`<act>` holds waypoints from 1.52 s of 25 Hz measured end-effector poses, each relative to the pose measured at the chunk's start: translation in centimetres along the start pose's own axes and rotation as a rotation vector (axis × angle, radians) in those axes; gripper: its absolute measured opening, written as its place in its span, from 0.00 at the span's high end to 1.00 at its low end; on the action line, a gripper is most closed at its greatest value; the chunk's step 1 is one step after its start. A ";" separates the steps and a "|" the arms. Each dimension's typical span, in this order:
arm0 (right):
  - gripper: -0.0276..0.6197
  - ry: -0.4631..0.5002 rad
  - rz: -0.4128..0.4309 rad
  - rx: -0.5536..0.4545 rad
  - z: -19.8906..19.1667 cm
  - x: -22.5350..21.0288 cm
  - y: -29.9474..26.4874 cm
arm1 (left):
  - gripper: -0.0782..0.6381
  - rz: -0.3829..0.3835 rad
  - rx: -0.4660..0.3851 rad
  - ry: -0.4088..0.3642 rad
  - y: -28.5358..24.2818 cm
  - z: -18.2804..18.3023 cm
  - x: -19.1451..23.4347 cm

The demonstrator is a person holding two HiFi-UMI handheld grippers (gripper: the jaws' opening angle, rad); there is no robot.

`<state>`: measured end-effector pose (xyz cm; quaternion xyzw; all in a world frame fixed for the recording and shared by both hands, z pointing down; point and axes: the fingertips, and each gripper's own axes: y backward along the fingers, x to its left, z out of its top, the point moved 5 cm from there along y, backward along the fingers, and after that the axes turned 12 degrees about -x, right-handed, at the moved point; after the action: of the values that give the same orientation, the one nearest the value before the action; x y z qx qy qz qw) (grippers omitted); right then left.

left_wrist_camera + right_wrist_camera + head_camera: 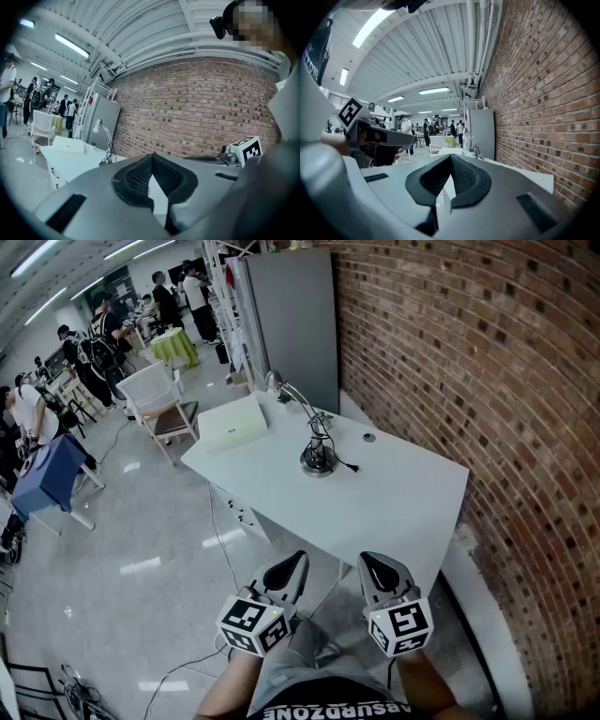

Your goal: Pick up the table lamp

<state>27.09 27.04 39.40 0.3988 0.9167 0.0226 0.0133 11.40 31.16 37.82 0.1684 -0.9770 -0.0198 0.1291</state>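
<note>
A silver table lamp (316, 442) with a bent neck and a round base stands near the far middle of the white table (394, 512), its black cord coiled at the base. It also shows small in the left gripper view as the lamp (104, 140) and far off in the right gripper view as the lamp (473, 146). My left gripper (294, 568) and right gripper (373, 570) hover side by side at the table's near edge, well short of the lamp. Both are shut and hold nothing.
A flat white box (232, 423) lies on the table's far left corner. A brick wall (487, 381) runs along the right, with a grey cabinet (291, 320) behind the table. A white chair (155, 399) and several people stand on the floor to the left.
</note>
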 end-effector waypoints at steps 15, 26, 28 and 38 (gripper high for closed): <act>0.96 0.045 -0.014 -0.025 1.5 -0.8 -7.0 | 0.88 0.004 -0.009 -0.002 -3.9 1.7 6.5; 0.96 0.057 -0.028 -0.020 1.8 -2.8 -15.1 | 0.88 -0.010 -0.020 -0.001 -9.4 3.6 13.7; 0.96 0.053 -0.036 -0.022 2.0 -3.2 -16.5 | 0.88 -0.004 -0.014 -0.004 -10.1 3.8 15.2; 0.83 0.059 -0.061 0.003 2.3 -3.4 -22.6 | 0.88 -0.079 -0.028 -0.029 -13.0 6.8 20.7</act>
<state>13.00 9.23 35.90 0.3699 0.9284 0.0326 -0.0138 -4.95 11.99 35.30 0.2049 -0.9709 -0.0410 0.1166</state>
